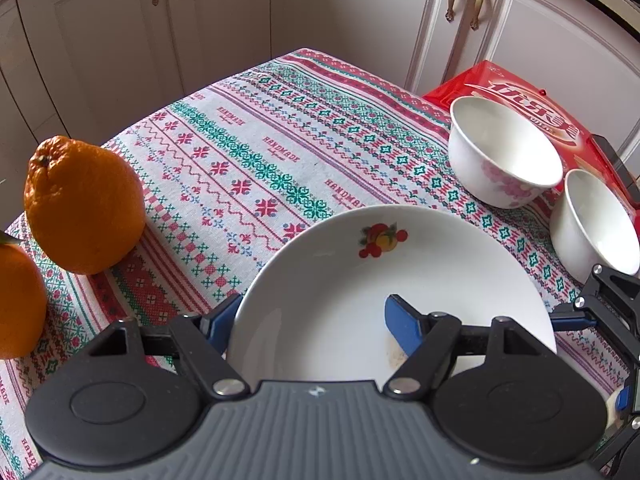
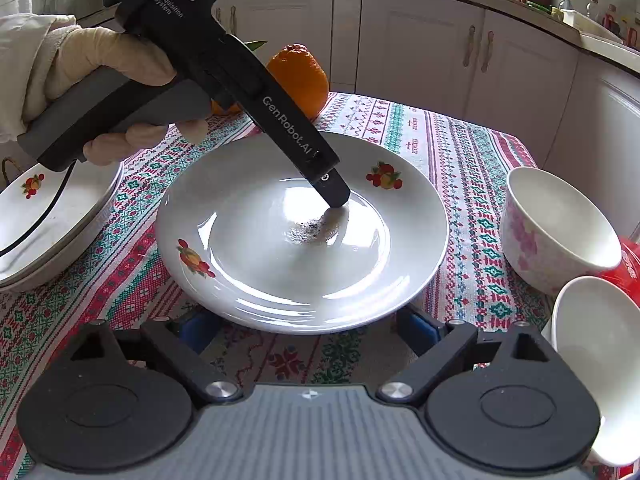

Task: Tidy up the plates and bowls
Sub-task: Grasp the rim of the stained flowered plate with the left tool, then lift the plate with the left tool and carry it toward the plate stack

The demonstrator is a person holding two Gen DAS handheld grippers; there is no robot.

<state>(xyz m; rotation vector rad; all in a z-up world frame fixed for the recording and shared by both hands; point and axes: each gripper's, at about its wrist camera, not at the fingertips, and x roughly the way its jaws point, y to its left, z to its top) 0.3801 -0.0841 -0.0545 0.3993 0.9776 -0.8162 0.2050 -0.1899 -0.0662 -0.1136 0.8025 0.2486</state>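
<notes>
Jaws straddle the plate (image 1: 328, 280) rim; contact perhaps hidden.

The tablecloth (image 1: 256, 160) on the bench, beyond the jaws, carries repeated "HANDMADE" lettering. The left gripper (image 2: 340, 200) body reads "DAS", "Data Acquisition System" and "GenRobot.AI". The red box (image 1: 520, 92) bears white characters, not legible.
</notes>
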